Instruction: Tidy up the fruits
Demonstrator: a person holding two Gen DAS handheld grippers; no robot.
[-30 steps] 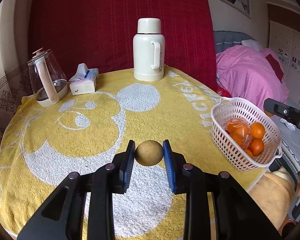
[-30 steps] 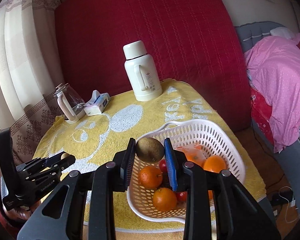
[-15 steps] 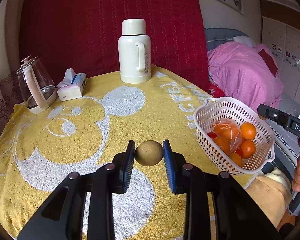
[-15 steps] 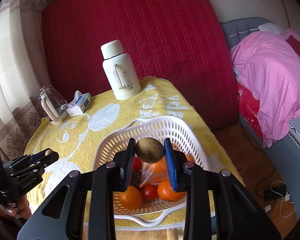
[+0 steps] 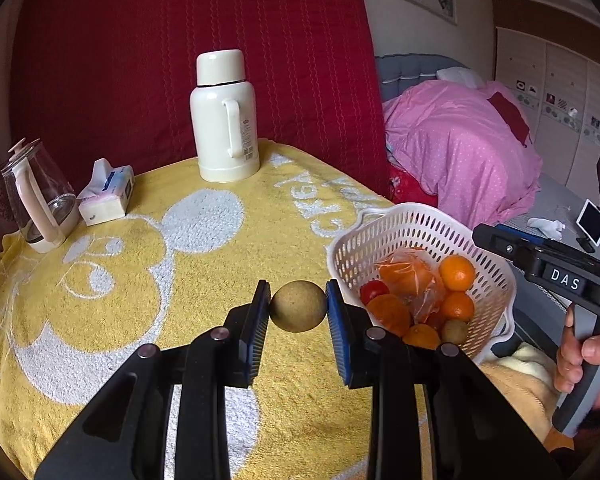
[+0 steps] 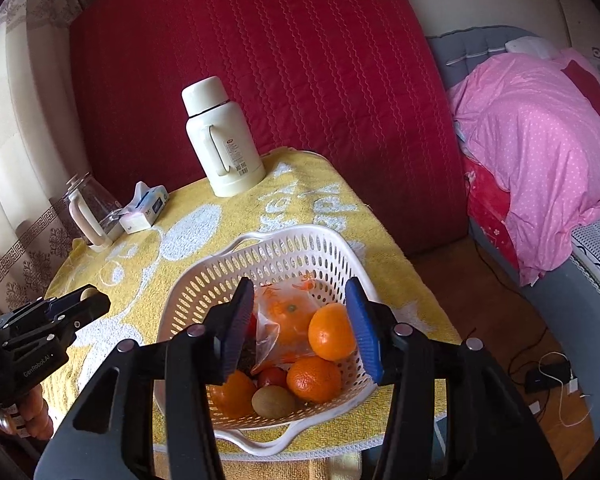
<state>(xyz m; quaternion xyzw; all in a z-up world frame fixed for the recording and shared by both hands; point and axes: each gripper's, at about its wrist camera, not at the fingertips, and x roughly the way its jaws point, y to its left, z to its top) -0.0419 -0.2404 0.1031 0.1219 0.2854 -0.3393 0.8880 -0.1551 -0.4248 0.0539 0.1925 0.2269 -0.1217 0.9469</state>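
Note:
My left gripper (image 5: 298,307) is shut on a round brown kiwi (image 5: 298,306) and holds it above the yellow towel, just left of the white basket (image 5: 384,236). My right gripper (image 6: 300,322) is open and empty above the basket (image 6: 284,256). Inside the basket lie several oranges (image 6: 332,332), a bag of oranges (image 6: 290,320), small red tomatoes (image 6: 272,377) and a second kiwi (image 6: 274,401) near the front rim. That kiwi also shows in the left wrist view (image 5: 455,330). The left gripper shows at the left of the right wrist view (image 6: 86,304).
The round table is covered with a yellow towel (image 5: 160,264). At the back stand a white thermos (image 5: 224,116), a tissue pack (image 5: 108,194) and a glass kettle (image 5: 40,196). The basket sits at the table's right edge. A bed with pink bedding (image 5: 460,140) is to the right.
My right gripper has opened and let go of its kiwi, which now lies in the basket. My left gripper with its kiwi has moved right, closer to the basket.

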